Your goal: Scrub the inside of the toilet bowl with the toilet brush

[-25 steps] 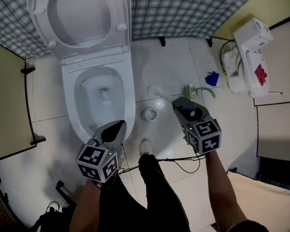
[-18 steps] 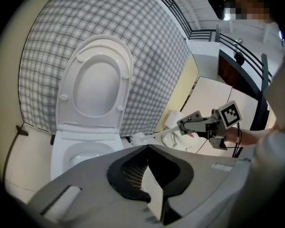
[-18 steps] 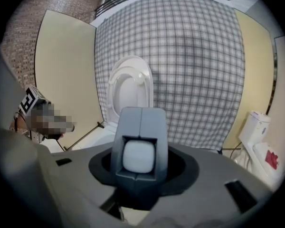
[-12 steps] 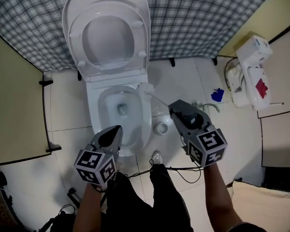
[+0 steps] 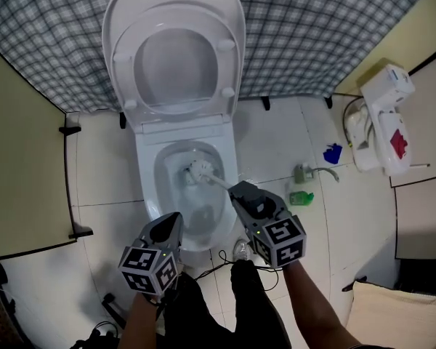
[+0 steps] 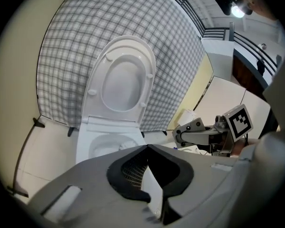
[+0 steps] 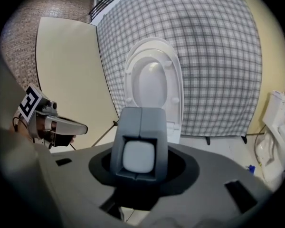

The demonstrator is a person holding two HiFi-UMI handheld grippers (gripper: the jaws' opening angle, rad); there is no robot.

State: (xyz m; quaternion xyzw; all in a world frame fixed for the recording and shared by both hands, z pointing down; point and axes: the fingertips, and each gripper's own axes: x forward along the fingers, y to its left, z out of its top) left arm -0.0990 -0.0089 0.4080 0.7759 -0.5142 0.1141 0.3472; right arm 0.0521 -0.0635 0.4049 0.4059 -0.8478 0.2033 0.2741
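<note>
The white toilet stands with lid and seat raised. The brush head is inside the bowl, near the water, and its thin white handle slants down-right to my right gripper. That gripper is shut on the handle; in the right gripper view the handle's white end sits between the grey pads, under the raised lid. My left gripper hovers at the bowl's front rim, jaws shut, holding nothing. In the left gripper view its tips meet below the toilet.
A green bottle, a second bottle and a blue item lie on the tiled floor to the right. A white unit with a red patch stands far right. A plaid sheet covers the back wall, and a cream partition stands at the left. A cable trails by the person's shoe.
My right gripper has swung left from over the floor to the bowl, carrying the brush head from beside the toilet over the rim into the bowl. The left gripper moved slightly.
</note>
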